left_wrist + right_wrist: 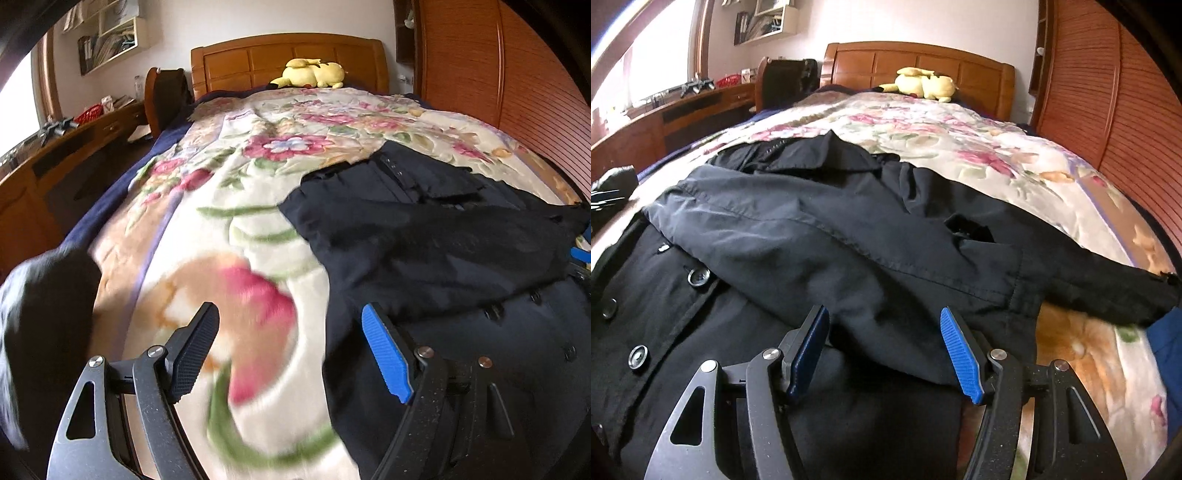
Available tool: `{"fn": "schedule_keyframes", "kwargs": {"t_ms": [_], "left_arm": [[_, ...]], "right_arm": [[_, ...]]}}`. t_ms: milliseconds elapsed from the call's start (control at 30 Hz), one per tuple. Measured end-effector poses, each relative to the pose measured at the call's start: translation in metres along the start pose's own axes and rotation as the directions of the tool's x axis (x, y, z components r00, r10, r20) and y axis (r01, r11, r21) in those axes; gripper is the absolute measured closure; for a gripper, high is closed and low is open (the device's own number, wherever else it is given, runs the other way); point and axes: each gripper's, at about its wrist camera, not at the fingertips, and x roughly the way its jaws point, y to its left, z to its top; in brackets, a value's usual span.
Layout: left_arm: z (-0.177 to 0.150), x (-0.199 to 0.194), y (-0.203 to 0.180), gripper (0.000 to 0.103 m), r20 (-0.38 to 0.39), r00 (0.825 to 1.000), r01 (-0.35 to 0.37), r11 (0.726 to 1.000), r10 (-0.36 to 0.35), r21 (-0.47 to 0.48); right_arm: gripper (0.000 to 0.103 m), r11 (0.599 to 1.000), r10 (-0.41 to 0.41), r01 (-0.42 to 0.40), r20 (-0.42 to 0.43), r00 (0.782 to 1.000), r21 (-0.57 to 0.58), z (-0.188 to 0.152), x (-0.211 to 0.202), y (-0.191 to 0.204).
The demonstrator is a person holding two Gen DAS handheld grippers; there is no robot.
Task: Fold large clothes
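Observation:
A large black coat (pixel 443 251) with dark buttons lies on the floral blanket (pixel 229 184) of a bed, a sleeve folded across its front. In the right wrist view the coat (pixel 820 240) fills the near bed. My left gripper (pixel 288 328) is open and empty, over the blanket at the coat's left edge, its right finger above the cloth. My right gripper (pixel 882 332) is open and empty, hovering over the coat's near right part. A bit of the right gripper (pixel 580 254) shows at the left wrist view's right edge.
A yellow plush toy (pixel 314 74) lies by the wooden headboard (pixel 288 55). A wooden desk (pixel 55 158) with clutter runs along the left; a slatted wooden wardrobe (pixel 517 92) stands on the right. Another dark garment (pixel 40 314) lies at the bed's near left edge.

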Motion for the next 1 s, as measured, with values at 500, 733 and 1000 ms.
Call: {"fn": "schedule_keyframes", "kwargs": {"t_ms": [500, 733, 1000], "left_arm": [[0.047, 0.086, -0.020, 0.056, -0.120, 0.991, 0.069, 0.997, -0.064, 0.037], [0.040, 0.094, -0.024, 0.059, -0.158, 0.985, 0.073, 0.997, -0.067, 0.038], [0.039, 0.093, -0.038, 0.094, -0.163, 0.985, 0.073, 0.993, -0.057, 0.091]], "right_arm": [[0.038, 1.000, 0.012, -0.013, 0.054, 0.998, 0.011, -0.007, -0.020, -0.010], [0.038, 1.000, 0.019, -0.019, 0.054, 0.998, 0.008, -0.006, -0.020, -0.010], [0.038, 1.000, 0.017, -0.018, 0.067, 0.998, 0.011, -0.006, -0.021, -0.012]]}}
